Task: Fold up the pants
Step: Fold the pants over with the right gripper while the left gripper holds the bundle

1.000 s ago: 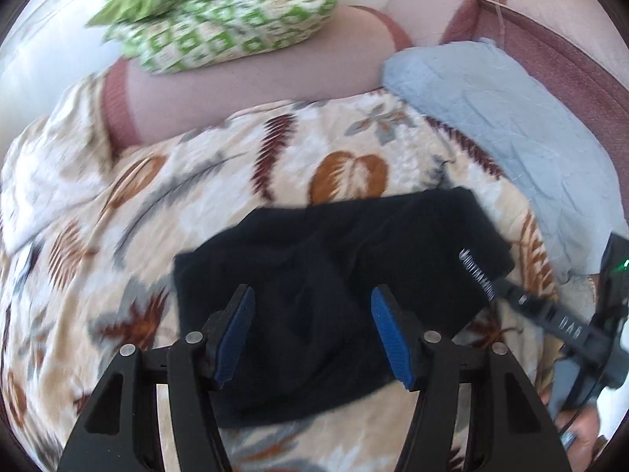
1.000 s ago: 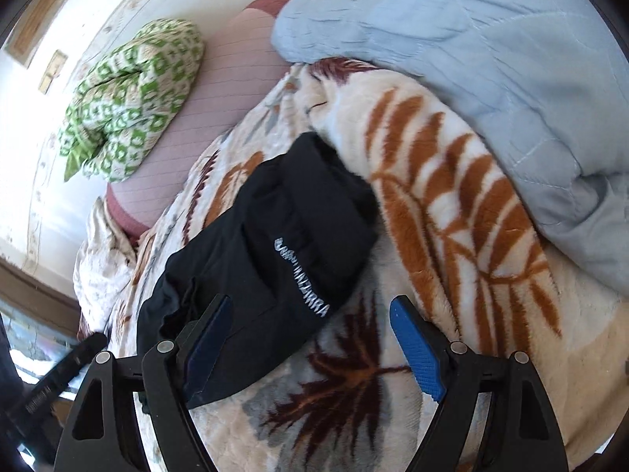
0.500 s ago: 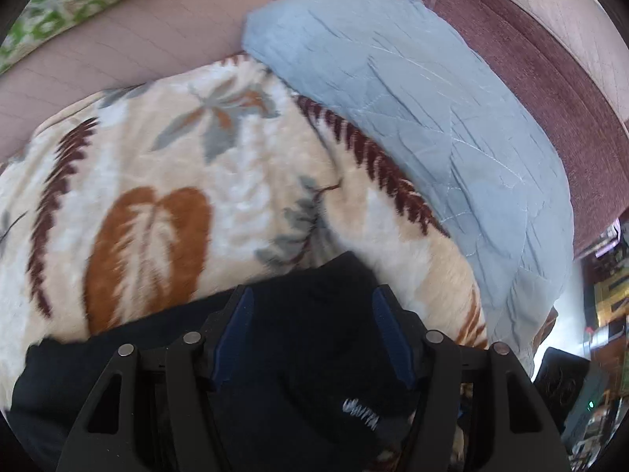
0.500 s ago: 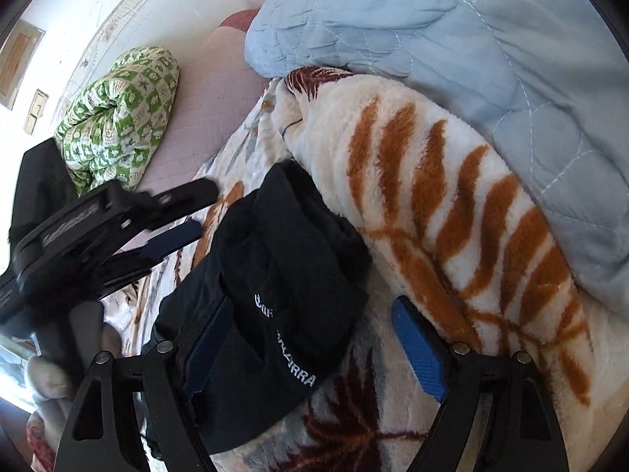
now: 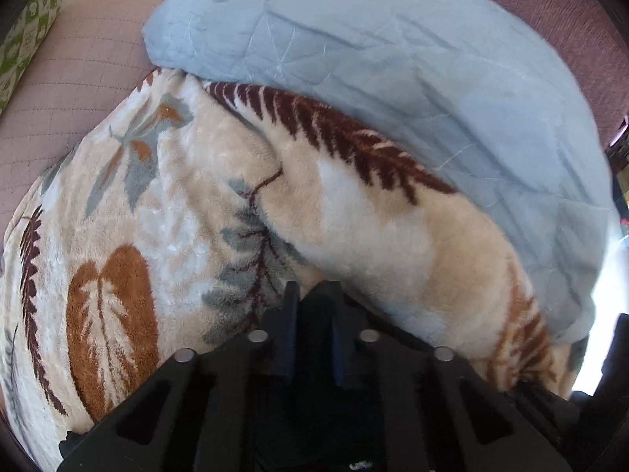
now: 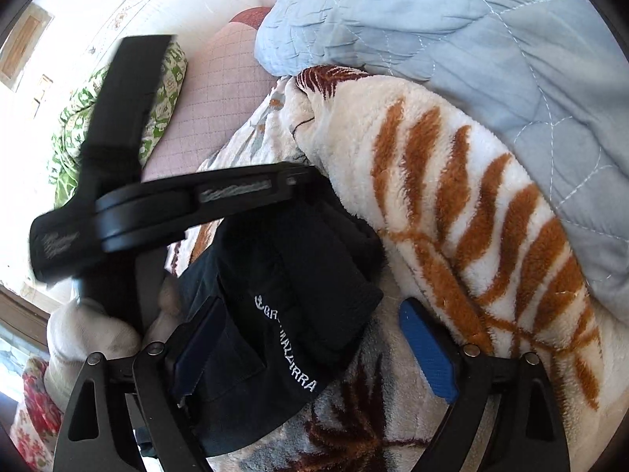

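A second earlier my left gripper [image 5: 312, 306] hung wide above the black pants [image 6: 283, 306]; by this moment its jaws had drawn nearly together over dark cloth, pinching the top fold, I judged. My right gripper [image 6: 314, 342] was spread wide, holding nothing, the pants between its pads, the lettered edge at 6 o'clock. The bundle looked mostly folded. It lay on a leaf-print blanket [image 5: 165, 212], a blue quilt [image 5: 393, 59] at 1 o'clock, a pink mattress [image 6: 220, 78] at 11.

White letters stitched on the black pants [image 6: 298, 306], partly hidden by a fold: "GR" then "MAZIRRA". Grey writing on the left gripper [image 6: 236, 188] too blurry to read.
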### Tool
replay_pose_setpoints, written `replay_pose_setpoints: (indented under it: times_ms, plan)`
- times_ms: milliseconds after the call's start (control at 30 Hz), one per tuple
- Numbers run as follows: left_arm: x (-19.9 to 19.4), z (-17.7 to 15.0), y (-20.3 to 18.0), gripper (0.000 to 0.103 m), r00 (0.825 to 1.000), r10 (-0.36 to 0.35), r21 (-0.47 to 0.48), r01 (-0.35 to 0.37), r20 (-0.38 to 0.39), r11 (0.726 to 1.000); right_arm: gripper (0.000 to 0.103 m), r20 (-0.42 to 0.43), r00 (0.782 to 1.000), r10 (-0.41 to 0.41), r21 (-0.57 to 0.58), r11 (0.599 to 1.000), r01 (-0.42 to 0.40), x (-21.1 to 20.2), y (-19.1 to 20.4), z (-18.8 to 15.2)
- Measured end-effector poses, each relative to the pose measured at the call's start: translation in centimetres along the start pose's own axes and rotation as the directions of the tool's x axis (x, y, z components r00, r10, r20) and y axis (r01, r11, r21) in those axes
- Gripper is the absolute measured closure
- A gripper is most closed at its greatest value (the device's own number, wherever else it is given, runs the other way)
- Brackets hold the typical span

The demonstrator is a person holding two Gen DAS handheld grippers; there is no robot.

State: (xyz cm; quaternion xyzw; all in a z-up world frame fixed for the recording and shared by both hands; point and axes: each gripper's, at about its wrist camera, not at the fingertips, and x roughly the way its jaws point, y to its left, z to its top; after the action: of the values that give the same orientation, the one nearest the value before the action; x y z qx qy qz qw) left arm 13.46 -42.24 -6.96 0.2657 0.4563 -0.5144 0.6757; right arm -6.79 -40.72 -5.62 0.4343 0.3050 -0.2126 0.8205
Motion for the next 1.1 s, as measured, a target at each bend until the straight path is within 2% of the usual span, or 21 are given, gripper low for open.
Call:
replay_pose_setpoints:
  times_ms: [233, 433, 567, 667, 733, 800, 933, 1100]
  plan:
    - [-6.3, -1.0, 2.0, 0.093, 0.990, -0.082, -0.058, 0.089, 0.112, 0.994, 0.009, 0.029, 0.999, 0.042, 0.040, 0.998, -0.043, -0.8, -1.1, 0.3]
    - [-10.1, -2.2, 3.1, 0.093, 0.976, -0.137, -0.081, 0.153, 0.169, 0.985, 0.009, 0.084, 0.986, 0.141, 0.066, 0.987, -0.146, -1.7, -1.8, 0.6]
    - [-12.2, -3.4, 3.1, 0.093, 0.972, -0.142, -0.093, 0.161, 0.189, 0.983, 0.009, 0.114, 0.975, 0.191, 0.028, 0.980, -0.196, -2.2, -1.0, 0.6]
    - [-13.7, -4.3, 3.0, 0.093, 0.972, -0.127, -0.104, 0.149, 0.197, 0.983, 0.012, 0.100, 0.974, 0.205, -0.048, 0.978, -0.201, -2.3, 0.5, 0.4]
    - [-14.3, -4.9, 3.1, 0.093, 0.974, -0.103, -0.115, 0.128, 0.201, 0.985, 0.041, 0.079, 0.974, 0.211, -0.101, 0.974, -0.202, -2.5, 1.6, 0.2]
    - [-15.0, -5.5, 3.3, 0.093, 0.975, -0.084, -0.133, 0.113, 0.204, 0.985, 0.058, 0.073, 0.975, 0.209, -0.130, 0.971, -0.199, -2.9, 2.1, 0.1]
    - [-16.7, -6.6, 4.2, 0.093, 0.972, -0.063, -0.179, 0.105, 0.226, 0.978, 0.071, 0.060, 0.965, 0.253, -0.186, 0.953, -0.239, -4.4, 3.4, -0.6]
    - [-19.0, -8.7, 5.5, 0.093, 0.962, -0.059, -0.229, 0.123, 0.266, 0.966, 0.078, 0.010, 0.958, 0.286, -0.305, 0.913, -0.270, -6.2, 6.2, -2.5]
